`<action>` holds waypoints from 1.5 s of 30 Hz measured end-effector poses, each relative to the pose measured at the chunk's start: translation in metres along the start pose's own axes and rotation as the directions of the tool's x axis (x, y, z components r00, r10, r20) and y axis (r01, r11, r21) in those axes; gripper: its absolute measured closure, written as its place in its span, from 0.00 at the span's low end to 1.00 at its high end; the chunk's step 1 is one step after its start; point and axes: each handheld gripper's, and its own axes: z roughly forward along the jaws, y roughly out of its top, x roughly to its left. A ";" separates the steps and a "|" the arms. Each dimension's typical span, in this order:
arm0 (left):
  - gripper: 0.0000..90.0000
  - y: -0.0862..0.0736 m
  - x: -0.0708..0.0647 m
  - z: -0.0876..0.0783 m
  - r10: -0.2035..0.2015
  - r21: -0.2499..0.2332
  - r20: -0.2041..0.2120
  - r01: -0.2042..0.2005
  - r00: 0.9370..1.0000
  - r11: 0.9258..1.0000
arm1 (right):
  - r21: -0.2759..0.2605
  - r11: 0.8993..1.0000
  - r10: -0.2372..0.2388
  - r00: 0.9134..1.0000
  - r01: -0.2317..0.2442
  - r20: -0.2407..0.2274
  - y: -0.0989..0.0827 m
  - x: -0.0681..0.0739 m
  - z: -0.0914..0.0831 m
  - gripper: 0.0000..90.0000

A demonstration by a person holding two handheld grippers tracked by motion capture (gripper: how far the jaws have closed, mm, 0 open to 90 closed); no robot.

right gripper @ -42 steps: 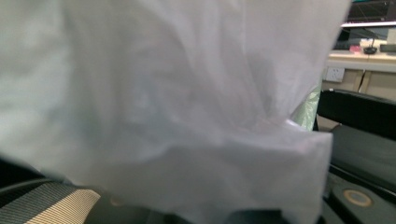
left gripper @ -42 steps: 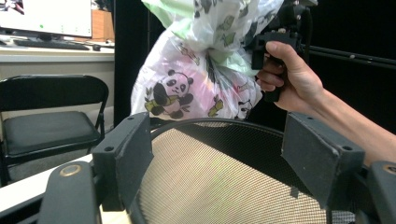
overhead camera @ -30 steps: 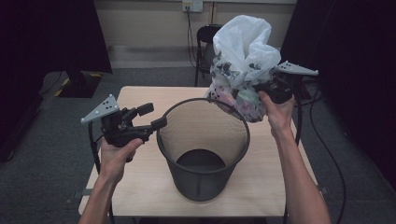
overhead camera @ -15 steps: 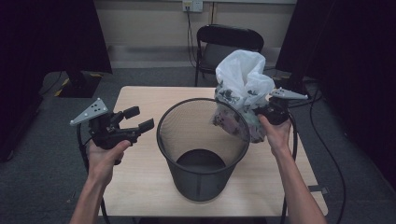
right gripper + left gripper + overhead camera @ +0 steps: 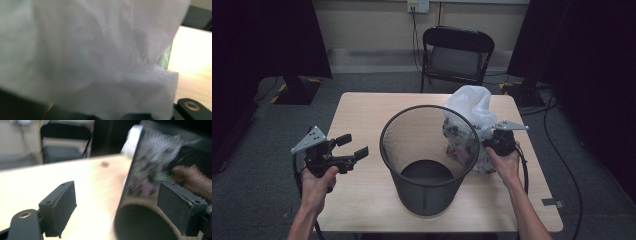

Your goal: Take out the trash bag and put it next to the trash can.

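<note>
While your left gripper view looks through its spread, empty jaws at the mesh bin's (image 5: 160,170) wall just ahead, the high view shows your left gripper (image 5: 353,147) held level beside that one bin, and your right gripper (image 5: 490,141) pinching one white bag (image 5: 472,107) against the bin's far side.

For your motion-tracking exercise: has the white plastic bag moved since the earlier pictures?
Yes. The white plastic bag has dropped from above the black mesh wastebasket rim to beside it on the table's right.

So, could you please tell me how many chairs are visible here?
1: a black folding chair stands on the floor beyond the table's far edge, facing it. Others may be hidden in the dark sides.
</note>
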 end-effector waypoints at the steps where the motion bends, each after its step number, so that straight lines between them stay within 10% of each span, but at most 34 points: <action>1: 0.17 -0.005 0.001 0.001 0.009 0.017 0.003 -0.009 1.000 1.000 | -0.004 1.000 0.002 1.000 -0.002 -0.009 -0.005 0.001 0.000 0.95; 11: 0.17 -0.037 0.000 0.016 0.041 0.140 -0.041 -0.035 0.998 0.989 | -0.011 0.999 0.035 0.999 -0.036 -0.015 -0.022 0.010 0.011 0.95; 25: 0.18 -0.104 0.005 0.041 0.003 0.263 -0.114 0.028 0.993 0.965 | -0.029 0.996 0.088 0.995 -0.090 -0.045 0.001 0.017 0.055 0.95; 26: 0.18 -0.112 0.001 0.049 0.096 0.326 -0.173 -0.035 0.980 0.945 | -0.035 0.995 0.095 0.994 -0.096 -0.045 0.002 0.017 0.055 0.95; 29: 0.18 -0.118 0.001 0.054 0.095 0.342 -0.157 -0.036 0.983 0.939 | -0.078 0.990 0.116 0.992 -0.121 -0.058 0.004 0.018 0.055 0.94; 30: 0.17 -0.123 -0.002 0.059 0.145 0.382 -0.168 -0.071 0.975 0.921 | -0.090 0.988 0.117 0.991 -0.122 -0.057 0.005 0.018 0.054 0.93; 34: 0.18 -0.132 -0.005 0.067 0.165 0.422 -0.161 -0.083 0.973 0.903 | -0.103 0.984 0.136 0.988 -0.143 -0.074 0.010 0.017 0.052 0.92; 45: 0.12 -0.136 -0.002 0.070 0.148 0.414 -0.203 -0.052 0.968 0.909 | -0.070 0.985 0.147 0.984 -0.154 -0.098 0.014 0.020 0.041 0.55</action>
